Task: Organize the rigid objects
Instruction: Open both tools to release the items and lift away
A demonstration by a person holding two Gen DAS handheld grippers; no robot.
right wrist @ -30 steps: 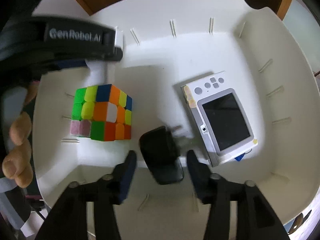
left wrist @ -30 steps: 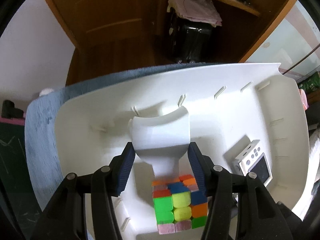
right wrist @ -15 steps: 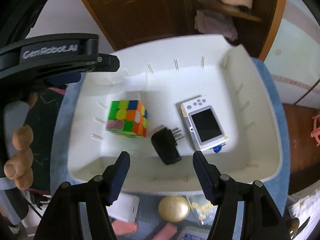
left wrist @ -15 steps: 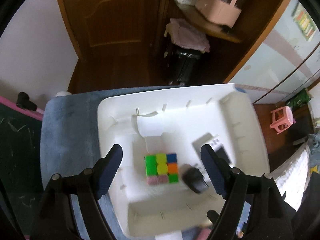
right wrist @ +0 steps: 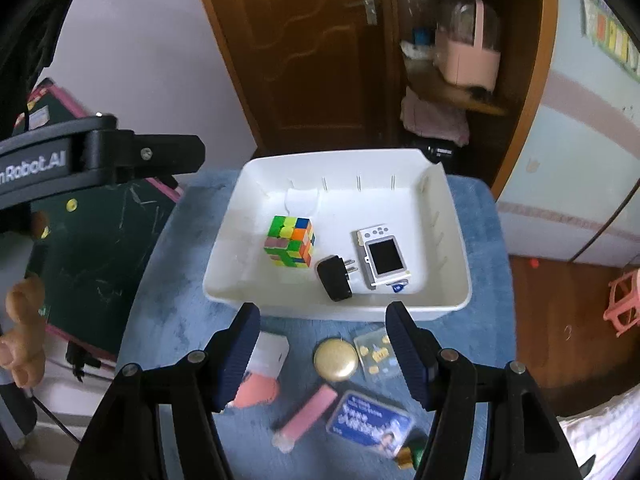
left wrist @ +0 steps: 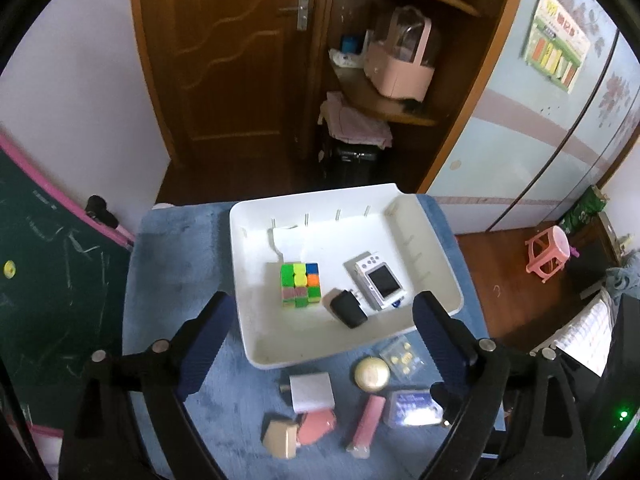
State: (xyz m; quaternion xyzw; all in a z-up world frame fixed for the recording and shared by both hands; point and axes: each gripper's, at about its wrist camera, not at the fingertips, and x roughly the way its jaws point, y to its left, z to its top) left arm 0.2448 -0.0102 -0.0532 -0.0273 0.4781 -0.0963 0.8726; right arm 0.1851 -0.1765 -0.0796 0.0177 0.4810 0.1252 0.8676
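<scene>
1. Both claws have pulled up and back from the bin [left wrist: 436, 276] since a second ago. The cube [left wrist: 300, 285] and black plug [left wrist: 348, 309] now sit in there beside the camera [left wrist: 380, 286].
2. Left claw [left wrist: 320, 332] has just been opening, nothing between its jaws. Right claw [right wrist: 322, 350] is released too, empty.
3. So two more items look sorted. On the blue desk [left wrist: 176, 264] near the bin there's still a white charger [left wrist: 312, 392], gold disc [left wrist: 372, 374], pink stick [left wrist: 366, 426] and card case [right wrist: 370, 420].
4. Both claws hang high over the desk, tilted steeply down.
</scene>
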